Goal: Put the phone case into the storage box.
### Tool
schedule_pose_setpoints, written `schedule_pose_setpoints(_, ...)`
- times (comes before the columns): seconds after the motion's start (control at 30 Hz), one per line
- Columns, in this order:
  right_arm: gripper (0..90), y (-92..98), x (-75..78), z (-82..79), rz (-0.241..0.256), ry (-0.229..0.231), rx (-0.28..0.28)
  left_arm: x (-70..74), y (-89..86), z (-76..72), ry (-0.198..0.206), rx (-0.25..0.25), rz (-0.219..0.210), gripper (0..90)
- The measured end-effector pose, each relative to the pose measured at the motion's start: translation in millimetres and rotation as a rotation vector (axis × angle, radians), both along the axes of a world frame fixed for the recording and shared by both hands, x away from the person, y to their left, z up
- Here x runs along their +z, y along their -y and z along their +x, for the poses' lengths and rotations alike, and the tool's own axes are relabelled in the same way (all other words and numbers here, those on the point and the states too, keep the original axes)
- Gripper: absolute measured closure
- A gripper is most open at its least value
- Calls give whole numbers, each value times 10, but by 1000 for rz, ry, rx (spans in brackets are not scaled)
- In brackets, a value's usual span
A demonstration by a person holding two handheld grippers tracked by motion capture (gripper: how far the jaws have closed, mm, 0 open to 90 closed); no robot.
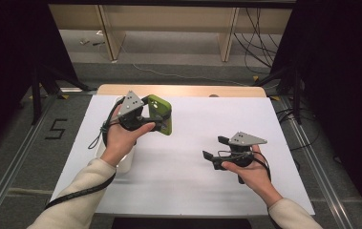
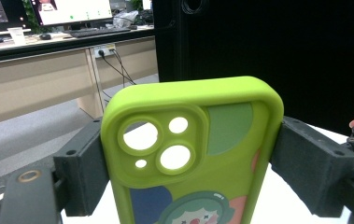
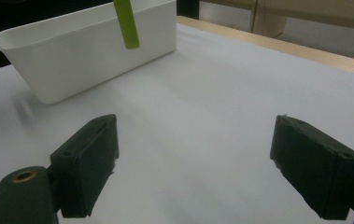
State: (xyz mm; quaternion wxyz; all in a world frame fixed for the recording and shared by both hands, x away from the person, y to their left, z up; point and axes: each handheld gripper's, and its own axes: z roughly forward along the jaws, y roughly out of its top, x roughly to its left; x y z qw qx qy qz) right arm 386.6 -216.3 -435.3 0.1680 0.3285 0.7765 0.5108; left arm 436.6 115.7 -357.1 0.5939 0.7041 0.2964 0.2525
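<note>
A lime-green phone case (image 2: pixel 188 154) with camera cut-outs and a cartoon print stands upright between the jaws of my left gripper (image 2: pixel 188 172), which is shut on its two long sides. In the high view the left gripper (image 1: pixel 162 119) holds the phone case (image 1: pixel 162 114) above the table's left half. My right gripper (image 1: pixel 214 148) hovers low over the right half, open, with nothing between its jaws. In the right gripper view the gripper (image 3: pixel 193 172) faces bare white table, and the case's lower end (image 3: pixel 127 23) hangs in front of a white bin (image 3: pixel 81 51).
The white bin (image 1: pixel 123 160) sits at the table's left edge under my left forearm. The white table top (image 1: pixel 193 157) has a wooden strip (image 1: pixel 183 90) at its far edge. Black curtains flank both sides; cables and desk legs lie on the floor beyond.
</note>
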Motion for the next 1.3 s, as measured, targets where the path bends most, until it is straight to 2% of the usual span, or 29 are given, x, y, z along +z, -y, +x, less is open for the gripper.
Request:
schedule_pose_setpoints(0.43, 164, 10, -1, -3, 3, 1, 0, 14, -80, 27, -2, 14, 0, 172)
schedule_pose_setpoints(0.47, 164, 18, -2, -8, -1, -1, 1, 23, -103, 56, 27, 5, 12, 172)
schedule_pose_setpoints(0.5, 164, 24, -8, -13, 3, -1, 0, 23, -103, 56, 27, 5, 12, 172)
schedule_pose_setpoints(0.63, 164, 58, -14, -20, 2, -3, -6, 18, -128, 71, 26, 15, 12, 172)
schedule_pose_setpoints(0.67, 164, 69, -11, -21, 3, -3, -10, 9, -125, 50, -5, 29, 0, 172)
schedule_pose_setpoints(1.3, 163, 82, -10, -24, 4, -1, -8, 30, -216, 76, 0, 52, 2, 172)
